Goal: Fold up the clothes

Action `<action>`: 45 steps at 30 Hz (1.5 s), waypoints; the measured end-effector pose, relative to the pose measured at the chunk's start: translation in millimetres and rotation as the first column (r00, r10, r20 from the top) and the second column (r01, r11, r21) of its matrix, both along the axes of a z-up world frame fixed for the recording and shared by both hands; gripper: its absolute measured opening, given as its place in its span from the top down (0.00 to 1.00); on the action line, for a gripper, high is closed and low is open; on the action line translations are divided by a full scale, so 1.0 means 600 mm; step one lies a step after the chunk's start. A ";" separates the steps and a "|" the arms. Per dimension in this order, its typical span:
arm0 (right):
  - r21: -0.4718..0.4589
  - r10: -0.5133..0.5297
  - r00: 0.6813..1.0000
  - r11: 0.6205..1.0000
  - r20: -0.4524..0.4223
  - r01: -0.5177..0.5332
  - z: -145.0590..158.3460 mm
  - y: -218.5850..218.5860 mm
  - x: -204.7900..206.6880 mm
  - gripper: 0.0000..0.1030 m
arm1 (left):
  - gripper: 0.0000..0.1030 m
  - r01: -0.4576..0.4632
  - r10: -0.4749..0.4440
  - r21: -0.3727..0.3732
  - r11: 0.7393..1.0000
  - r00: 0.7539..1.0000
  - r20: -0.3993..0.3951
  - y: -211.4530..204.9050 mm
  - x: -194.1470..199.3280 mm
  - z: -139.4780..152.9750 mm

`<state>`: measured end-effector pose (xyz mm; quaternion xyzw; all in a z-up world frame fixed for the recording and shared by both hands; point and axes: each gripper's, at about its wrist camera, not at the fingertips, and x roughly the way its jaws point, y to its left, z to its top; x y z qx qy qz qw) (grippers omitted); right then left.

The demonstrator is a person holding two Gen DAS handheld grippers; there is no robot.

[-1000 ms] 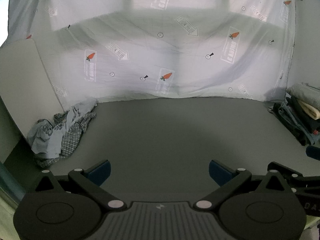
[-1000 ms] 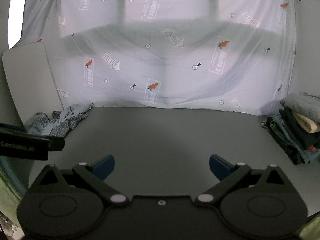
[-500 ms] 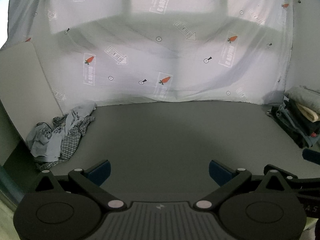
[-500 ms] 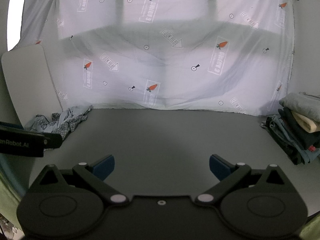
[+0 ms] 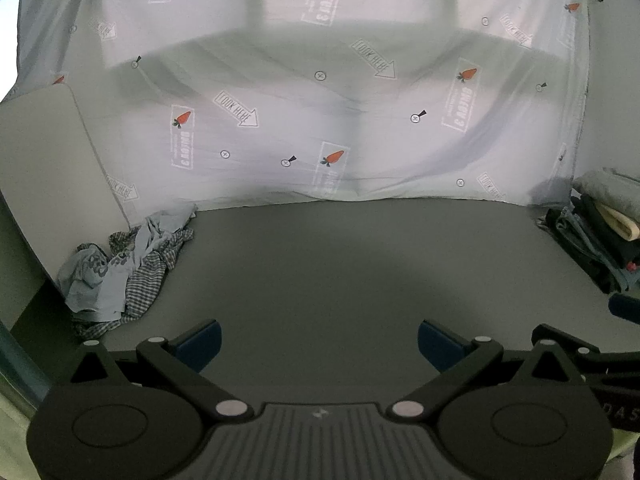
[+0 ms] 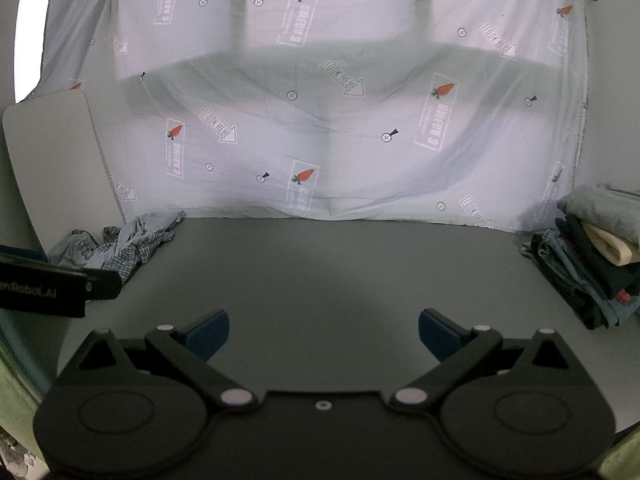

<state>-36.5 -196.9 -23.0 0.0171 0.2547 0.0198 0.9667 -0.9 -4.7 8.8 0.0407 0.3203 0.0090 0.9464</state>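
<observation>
Grippers, left [image 5: 319,342] and right [image 6: 323,334], are hovering with jaws apart and empty over the bare grey table [image 5: 340,264], seemingly awaiting a garment; crumpled clothes [image 5: 124,264] are lying far left; a folded stack [image 6: 592,256] is sitting far right.

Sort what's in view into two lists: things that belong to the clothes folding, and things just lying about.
Belongs to the job:
crumpled clothes pile, far left, unfolded
folded clothes stack, far right
left gripper, fingers apart, holding nothing
right gripper, fingers apart, holding nothing
grey table

Just lying about:
printed carrot sheet hung behind
white board standing at left
</observation>
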 end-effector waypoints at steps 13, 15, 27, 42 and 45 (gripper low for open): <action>-0.004 -0.010 1.000 1.000 0.003 0.010 0.002 0.000 -0.003 0.01 | 0.00 0.006 -0.006 -0.003 1.000 1.000 -0.002 -0.003 0.000 0.003; -0.005 -0.011 1.000 1.000 0.003 0.011 0.003 0.000 -0.003 0.01 | 0.00 0.006 -0.006 -0.006 1.000 1.000 0.000 -0.003 -0.003 0.003; -0.009 -0.025 1.000 1.000 0.008 0.025 0.003 0.001 0.002 0.01 | 0.00 0.006 -0.006 -0.009 1.000 1.000 -0.003 0.003 -0.001 0.000; -0.030 -0.073 0.997 0.997 0.001 0.073 -0.010 -0.050 0.077 0.01 | 0.00 -0.055 0.052 -0.038 0.998 0.997 -0.063 -0.005 0.075 -0.022; -0.003 -0.075 0.997 0.997 0.001 0.075 -0.015 -0.078 0.124 0.01 | 0.00 -0.078 0.074 -0.043 0.996 0.993 -0.092 -0.010 0.112 -0.024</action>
